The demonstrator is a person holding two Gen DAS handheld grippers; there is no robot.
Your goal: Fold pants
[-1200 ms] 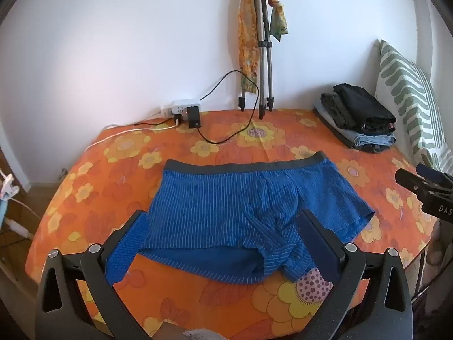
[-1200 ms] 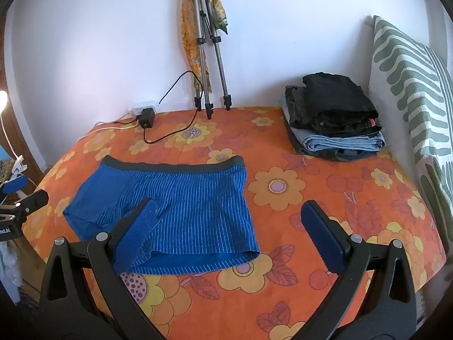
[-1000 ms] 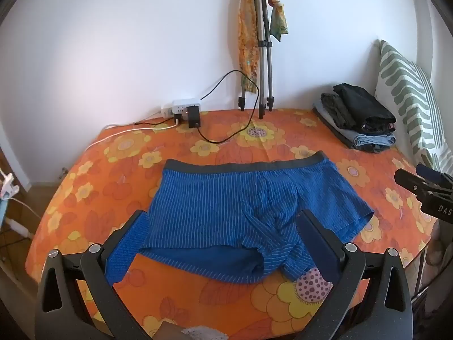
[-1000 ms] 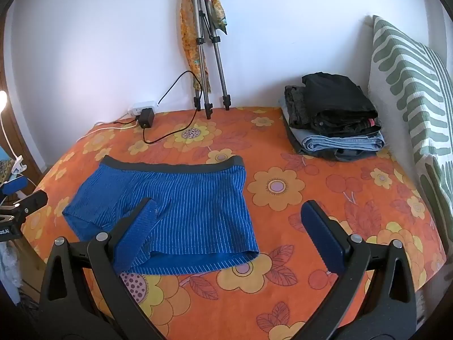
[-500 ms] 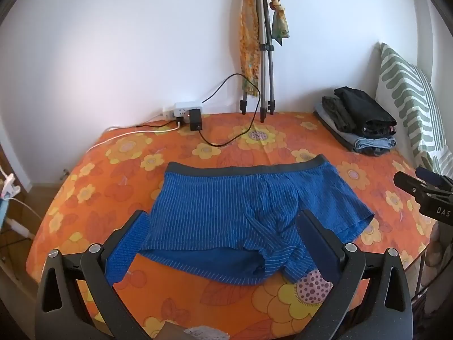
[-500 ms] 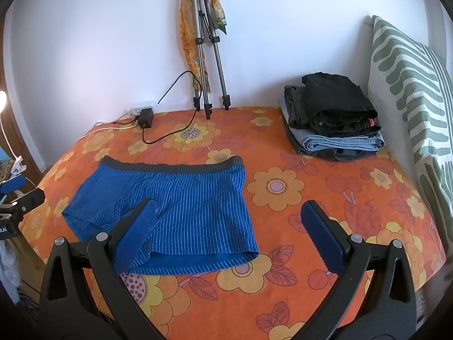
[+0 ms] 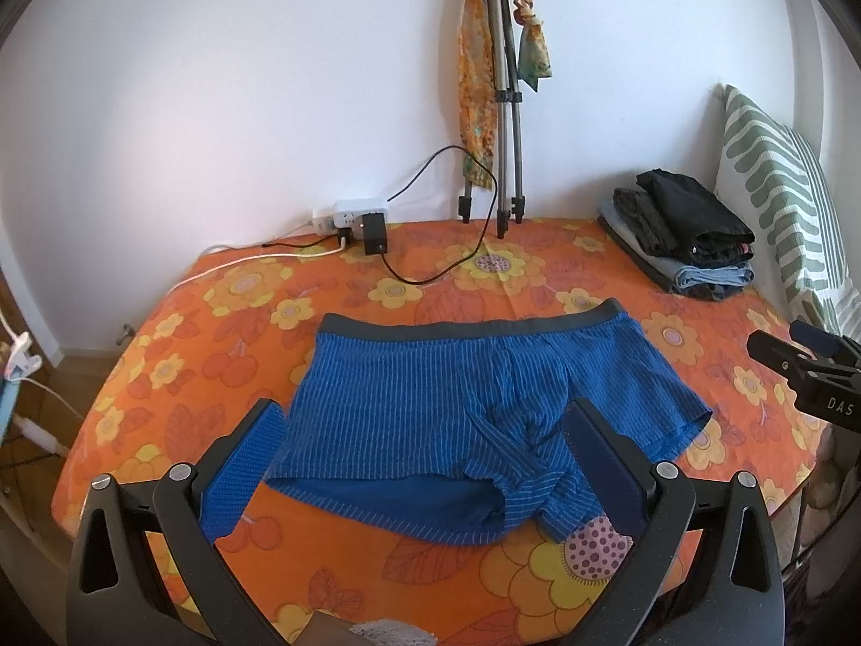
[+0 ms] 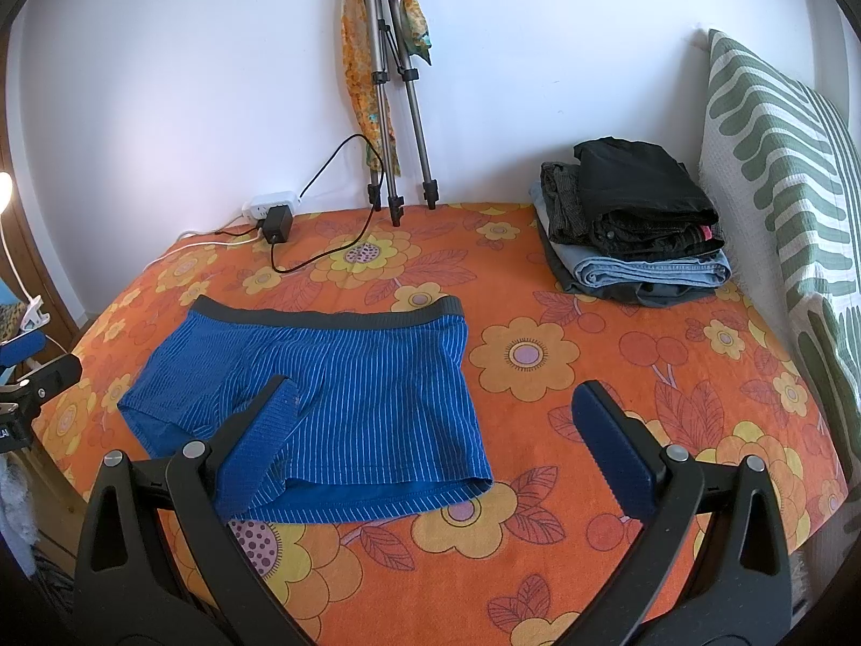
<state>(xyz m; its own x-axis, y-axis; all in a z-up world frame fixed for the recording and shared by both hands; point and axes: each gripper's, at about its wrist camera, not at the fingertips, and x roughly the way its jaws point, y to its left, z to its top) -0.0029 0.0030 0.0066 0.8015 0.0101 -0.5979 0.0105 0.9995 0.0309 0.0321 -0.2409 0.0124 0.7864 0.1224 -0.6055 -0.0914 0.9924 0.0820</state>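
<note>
Blue striped shorts (image 7: 463, 404) with a dark grey waistband lie flat on the orange flowered bedcover (image 7: 226, 334), waistband toward the wall. They also show in the right wrist view (image 8: 333, 393). My left gripper (image 7: 425, 463) is open and empty, held above the near hem of the shorts. My right gripper (image 8: 436, 430) is open and empty, above the near right corner of the shorts. The right gripper's tip shows at the right edge of the left wrist view (image 7: 807, 371).
A stack of folded clothes (image 8: 635, 226) sits at the back right by a green-patterned pillow (image 8: 780, 161). A tripod with a scarf (image 7: 498, 97) stands at the wall. A power strip and charger with cables (image 7: 366, 226) lie at the back.
Both grippers have drifted very slightly; the shorts lie where they were and both grippers stay open.
</note>
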